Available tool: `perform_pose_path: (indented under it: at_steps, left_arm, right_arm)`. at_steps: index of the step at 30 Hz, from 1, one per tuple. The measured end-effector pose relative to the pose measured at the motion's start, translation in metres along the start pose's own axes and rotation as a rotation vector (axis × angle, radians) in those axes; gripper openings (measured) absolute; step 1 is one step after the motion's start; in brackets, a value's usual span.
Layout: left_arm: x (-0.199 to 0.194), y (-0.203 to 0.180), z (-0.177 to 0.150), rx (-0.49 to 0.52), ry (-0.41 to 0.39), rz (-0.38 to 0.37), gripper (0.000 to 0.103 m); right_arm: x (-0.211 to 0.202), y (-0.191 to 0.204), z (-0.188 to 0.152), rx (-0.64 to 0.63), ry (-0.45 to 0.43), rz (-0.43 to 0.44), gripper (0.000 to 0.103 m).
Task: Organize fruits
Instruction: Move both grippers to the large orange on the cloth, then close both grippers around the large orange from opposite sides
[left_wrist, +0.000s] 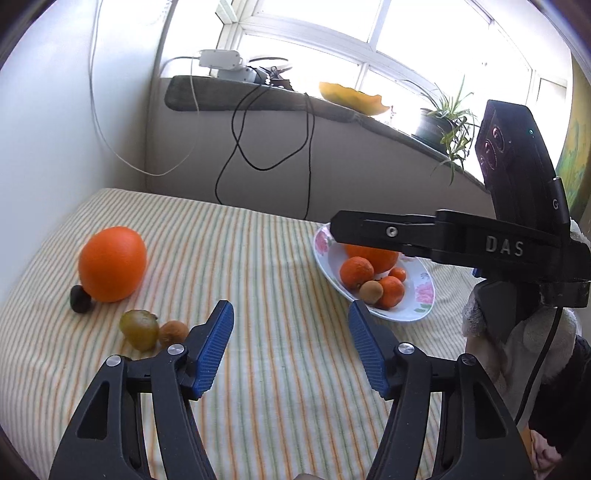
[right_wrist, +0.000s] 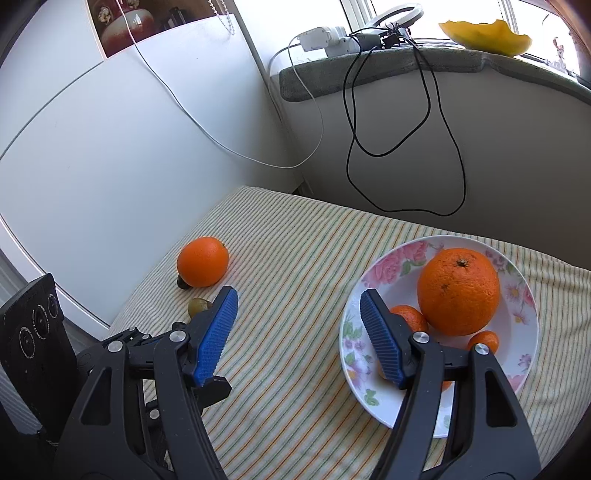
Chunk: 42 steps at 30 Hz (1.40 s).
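The cloth (right_wrist: 295, 258) is cream with thin orange and green stripes. The white plate (right_wrist: 354, 354) bears pink flowers; the pads (left_wrist: 214, 350) are blue.

Lettering: "DAS", raised letters on the black body of the right gripper (left_wrist: 334, 230), seen in the left wrist view
Other text: none readable in either view

A table covered with a striped cloth (right_wrist: 295, 369) is seen. A floral bowl (right_wrist: 354, 354) rests on it; well apart lie a large orange (right_wrist: 202, 261), a small dark fruit (left_wrist: 80, 299), a greenish fruit (left_wrist: 139, 329) and a small brownish-orange fruit (left_wrist: 173, 333).
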<state>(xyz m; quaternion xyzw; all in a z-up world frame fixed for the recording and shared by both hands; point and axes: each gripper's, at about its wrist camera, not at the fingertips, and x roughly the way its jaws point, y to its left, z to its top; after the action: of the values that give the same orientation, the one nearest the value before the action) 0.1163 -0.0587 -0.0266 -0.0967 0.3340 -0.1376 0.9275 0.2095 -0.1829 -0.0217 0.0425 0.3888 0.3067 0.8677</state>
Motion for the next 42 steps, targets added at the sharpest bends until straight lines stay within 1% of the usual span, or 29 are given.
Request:
perform_pose_path:
  at_steps: [2,5,9,17,19,25,32,35,42]
  left_arm:
    - [-0.003,0.010,0.001,-0.004,-0.001,0.012,0.066]
    - [-0.008,0.028,0.004,-0.010,-0.001,0.032,0.068]
    - [-0.014,0.052,0.008,-0.007,-0.002,0.082,0.068]
    - [-0.016,0.098,0.019,-0.006,0.017,0.136,0.068]
    - [-0.015,0.107,0.022,-0.005,0.016,0.151,0.068]
    - [-0.008,0.126,0.028,0.003,0.037,0.145,0.068]
    - [0.001,0.136,0.028,0.028,0.068,0.135,0.068]
    - [0.005,0.138,0.030,0.033,0.076,0.125,0.068]
    - [0.014,0.144,0.031,0.029,0.091,0.104,0.068]
  right_arm:
    - [0.002,0.004,0.001,0.004,-0.005,0.010,0.094]
    - [0.008,0.011,0.003,-0.001,0.007,0.031,0.094]
    - [0.020,0.022,0.007,-0.011,0.031,0.053,0.094]
    - [0.049,0.037,0.011,0.008,0.093,0.097,0.094]
    - [0.058,0.040,0.011,0.011,0.107,0.093,0.094]
    - [0.078,0.048,0.013,0.029,0.111,0.089,0.094]
    - [0.094,0.049,0.017,0.107,0.094,0.131,0.094]
    - [0.100,0.051,0.019,0.108,0.097,0.141,0.094]
    - [0.119,0.056,0.021,0.123,0.142,0.153,0.094]
